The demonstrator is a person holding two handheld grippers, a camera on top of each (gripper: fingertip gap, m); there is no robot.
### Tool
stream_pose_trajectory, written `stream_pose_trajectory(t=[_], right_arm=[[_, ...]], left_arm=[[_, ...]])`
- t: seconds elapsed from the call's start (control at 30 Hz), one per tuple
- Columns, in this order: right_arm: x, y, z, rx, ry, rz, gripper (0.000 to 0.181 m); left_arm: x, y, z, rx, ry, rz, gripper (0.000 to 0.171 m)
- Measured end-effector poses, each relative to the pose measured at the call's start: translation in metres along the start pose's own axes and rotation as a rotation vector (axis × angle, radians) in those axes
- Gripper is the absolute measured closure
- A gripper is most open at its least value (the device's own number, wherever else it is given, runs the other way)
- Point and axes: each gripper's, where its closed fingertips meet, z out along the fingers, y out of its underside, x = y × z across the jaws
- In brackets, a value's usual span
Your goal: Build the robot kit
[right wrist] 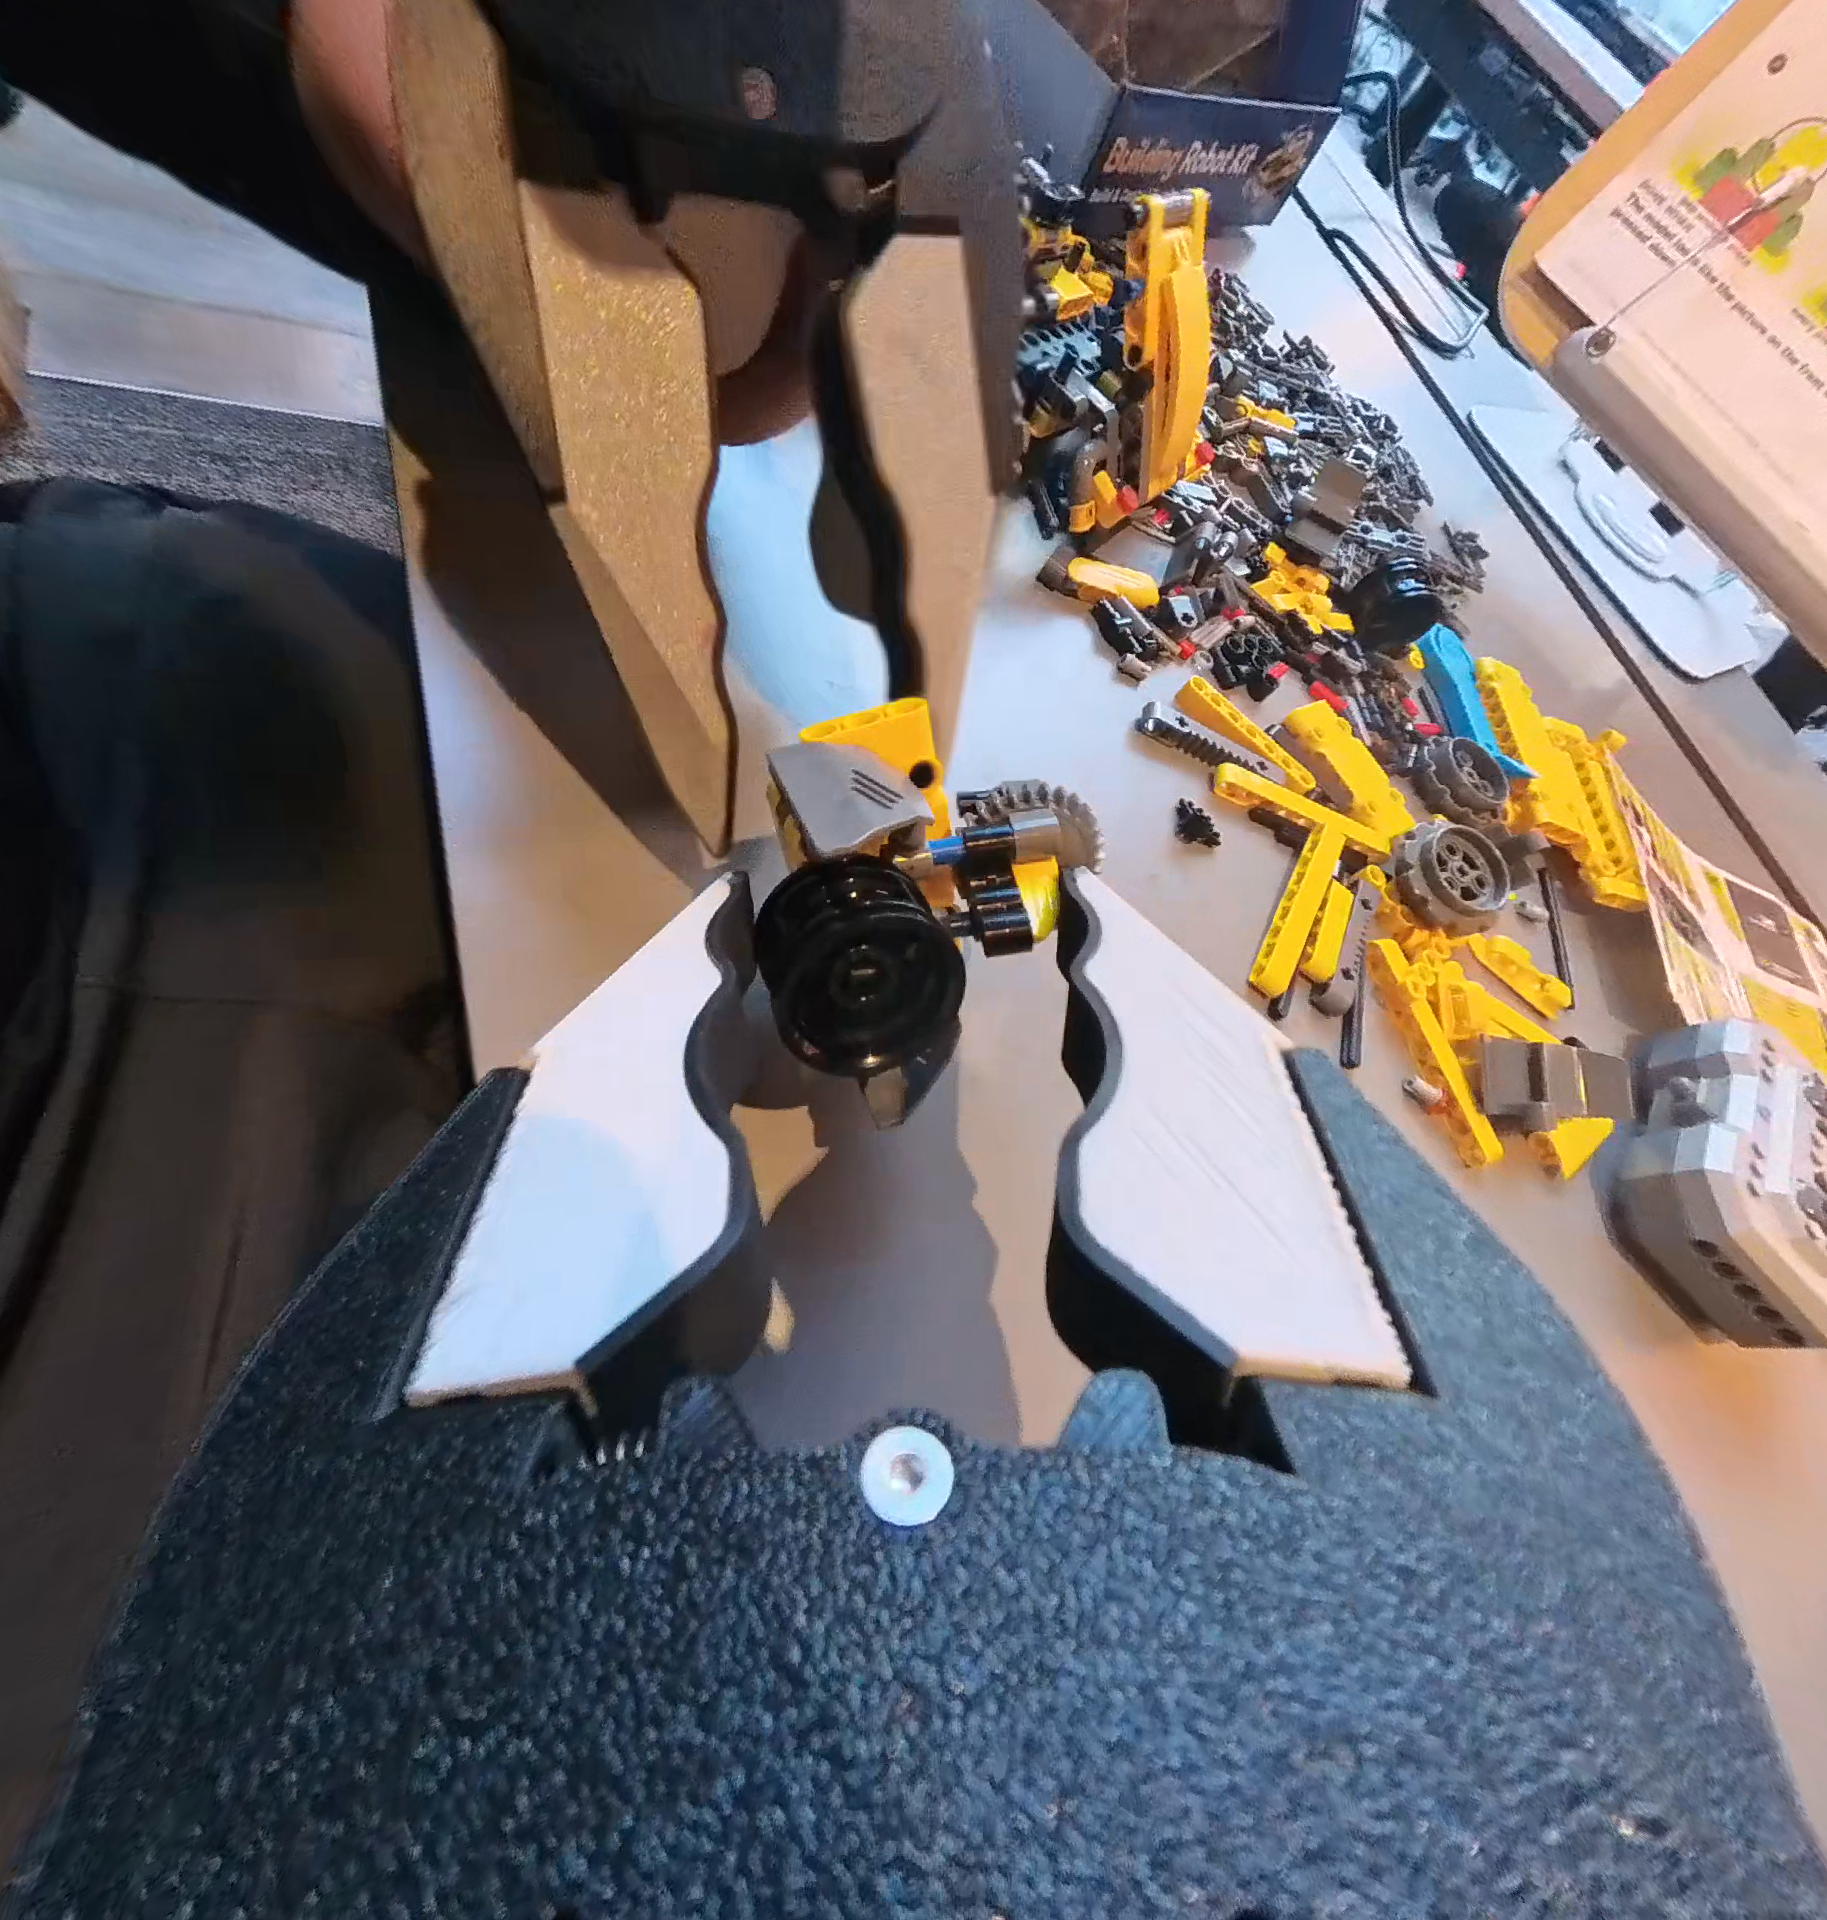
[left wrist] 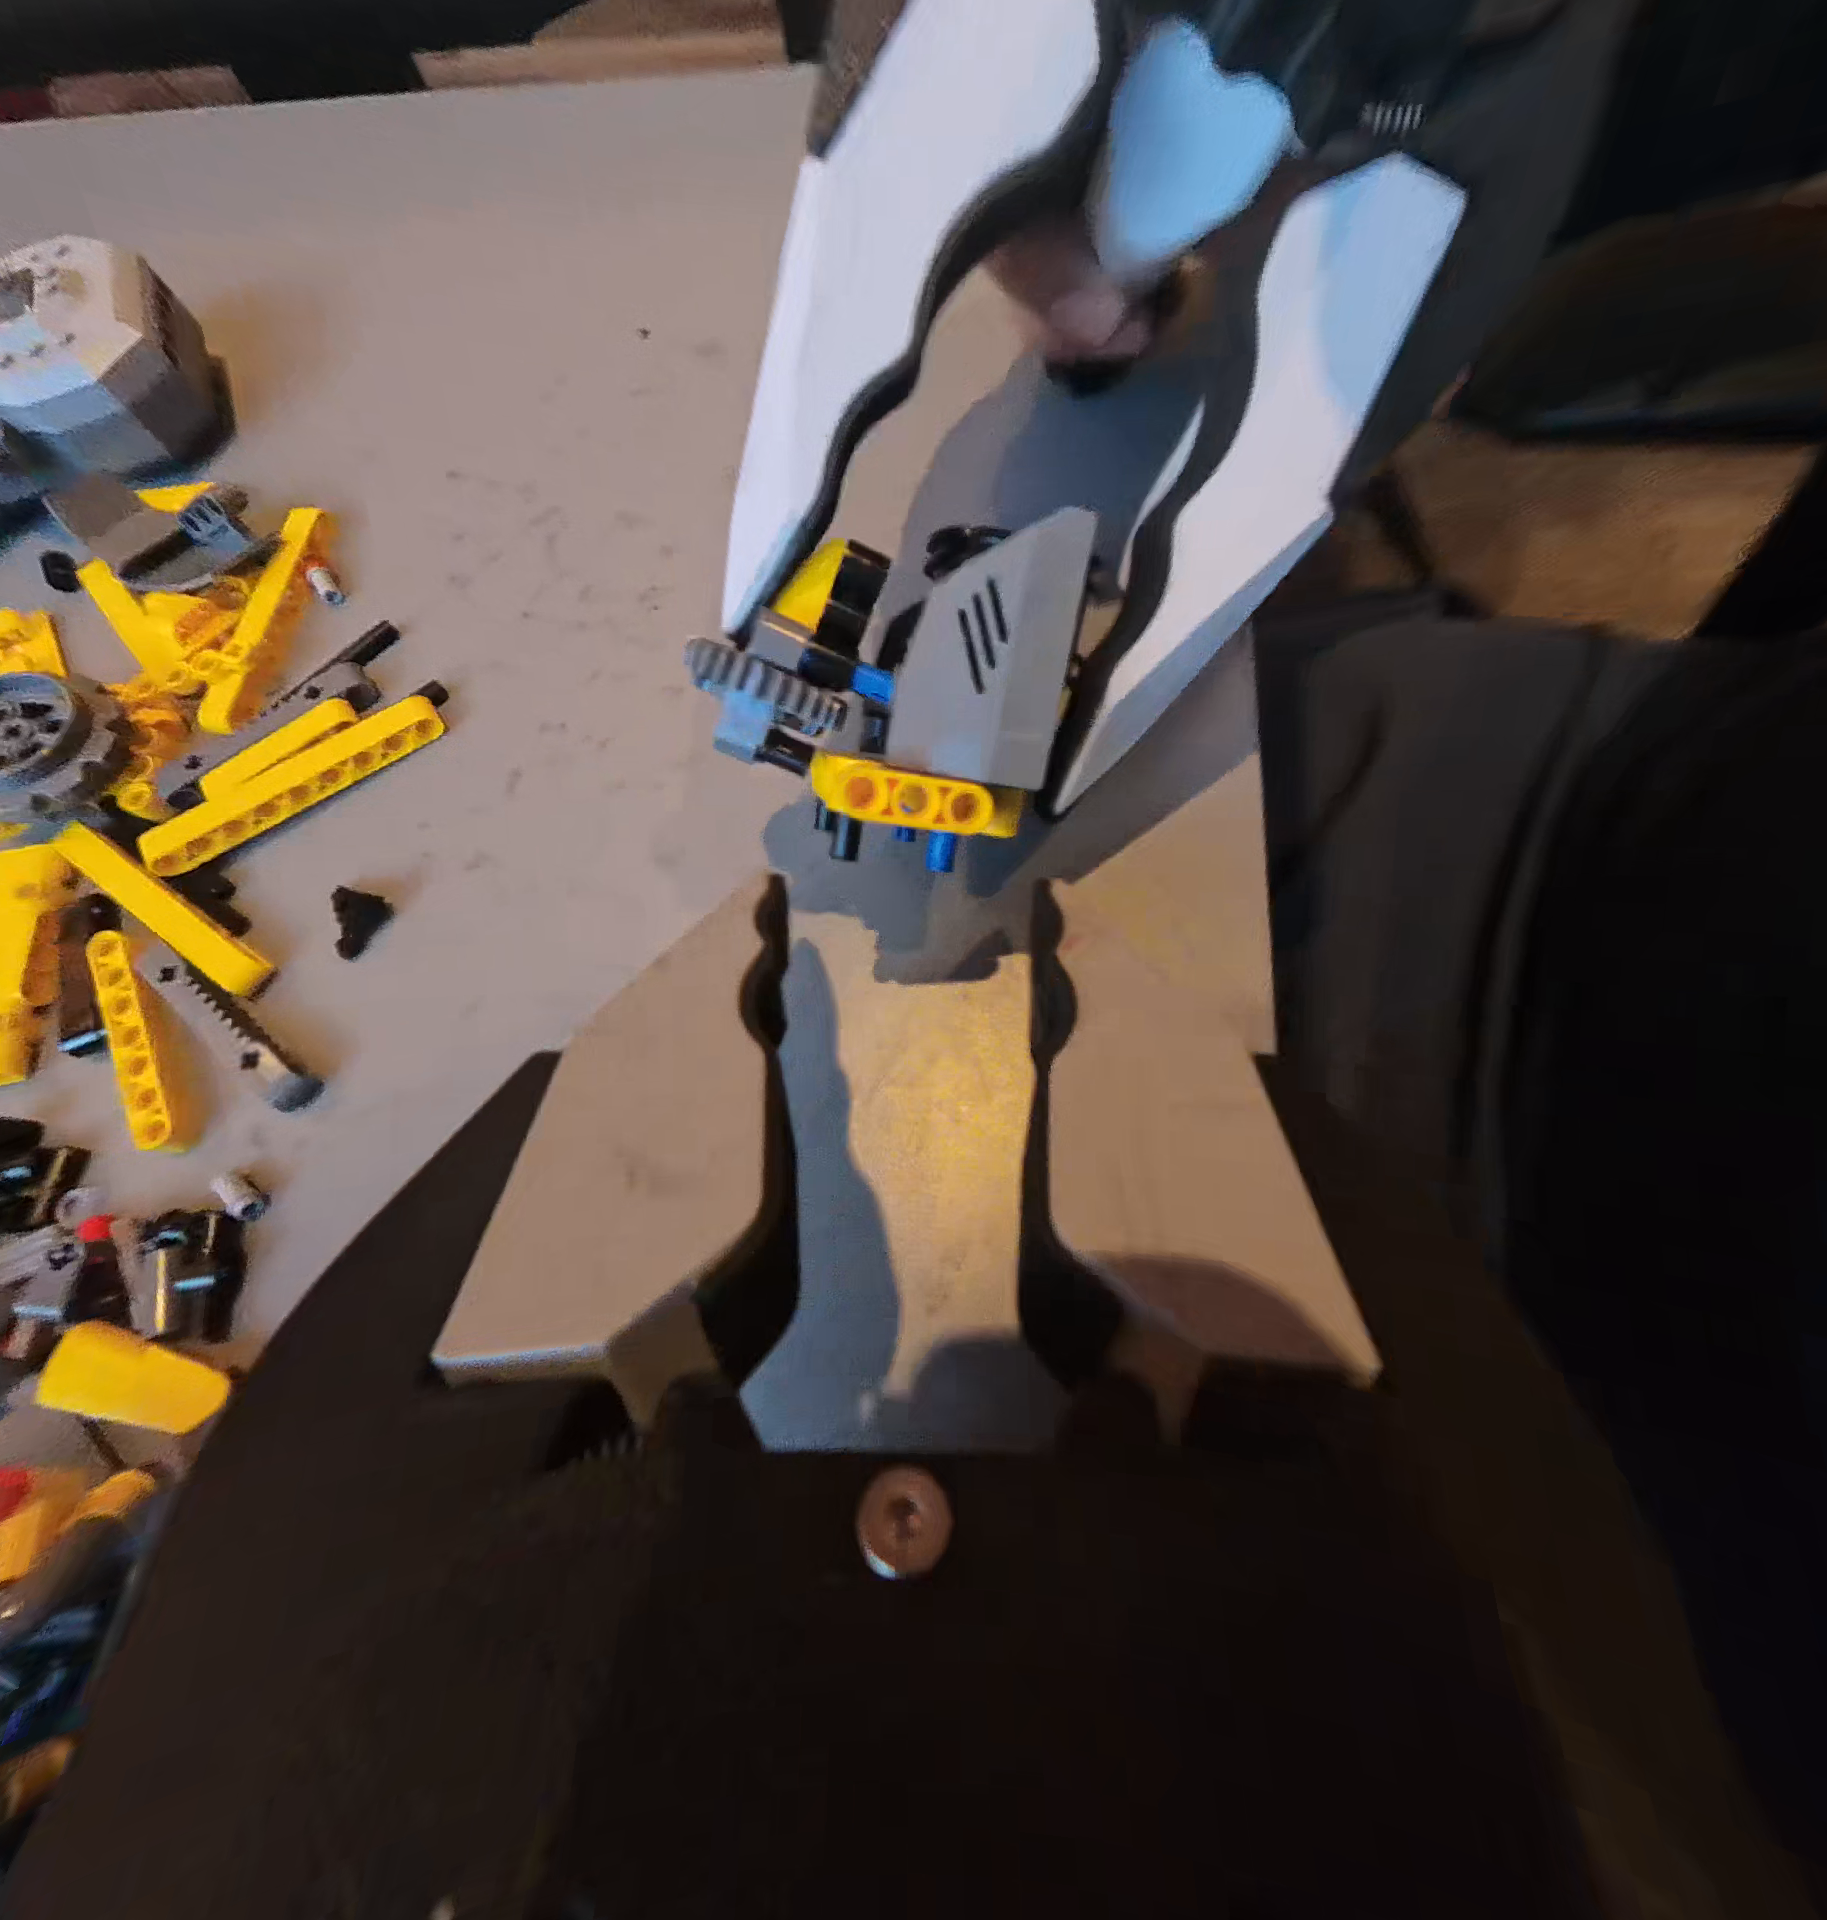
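- Centrally, on the table (right wrist: 992, 665), a spread of loose bricks (right wrist: 1335, 727) lies to one side.
- Right gripper (right wrist: 898, 914) pinches the small model (right wrist: 888, 862) just above the table edge.
- Left gripper (left wrist: 909, 894), fingers spread, holds nothing and sits just short of the model (left wrist: 919, 675).

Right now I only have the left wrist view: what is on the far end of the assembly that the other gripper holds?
Observer: A black wheel sits on that end of the assembly, between the right gripper's fingertips.
Operator: Anything beyond the yellow pile I see?
Observer: A dark blue box stands behind the pile.
Operator: Any large blue part in there?
Observer: One long blue piece lies beside a grey wheel.
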Motion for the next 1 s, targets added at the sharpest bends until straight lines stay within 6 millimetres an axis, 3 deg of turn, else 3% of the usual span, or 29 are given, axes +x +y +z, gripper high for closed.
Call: stream_pose_trajectory(t=[0.03, 0.2, 0.33, 0.4, 0.53, 0.6, 0.67, 0.8, 1.0], right_arm=[[0.001, 0.000, 0.000, 0.000, -0.002, 0.003, 0.123], [-0.001, 0.002, 0.001, -0.005, 0.004, -0.025, 0.121], [-0.002, 0.012, 0.007, -0.078, -0.001, -0.083, 0.118], [-0.006, 0.014, 0.010, -0.099, -0.015, -0.111, 0.123], [-0.009, 0.013, 0.013, -0.103, -0.024, -0.132, 0.123], [-0.008, 0.013, 0.012, -0.104, -0.020, -0.131, 0.123], [-0.008, 0.014, 0.012, -0.106, -0.009, -0.133, 0.123], [-0.012, 0.015, 0.006, -0.101, -0.040, -0.111, 0.120], [-0.008, 0.013, -0.004, -0.084, -0.085, -0.015, 0.110]], left_arm=[[0.002, 0.000, 0.002, -0.009, -0.009, 0.029, 0.138], [-0.004, -0.005, 0.005, 0.023, -0.105, 0.046, 0.155], [0.001, -0.014, 0.002, 0.080, -0.090, 0.065, 0.157], [0.003, -0.014, 0.005, 0.073, -0.086, 0.103, 0.171], [0.004, -0.010, 0.009, 0.044, -0.086, 0.136, 0.171], [0.004, -0.010, 0.008, 0.042, -0.092, 0.137, 0.171], [0.001, -0.011, 0.003, 0.060, -0.119, 0.105, 0.160], [0.003, -0.009, -0.002, 0.074, -0.075, -0.092, 0.123], [-0.005, -0.002, 0.001, 0.025, -0.125, -0.128, 0.129]])
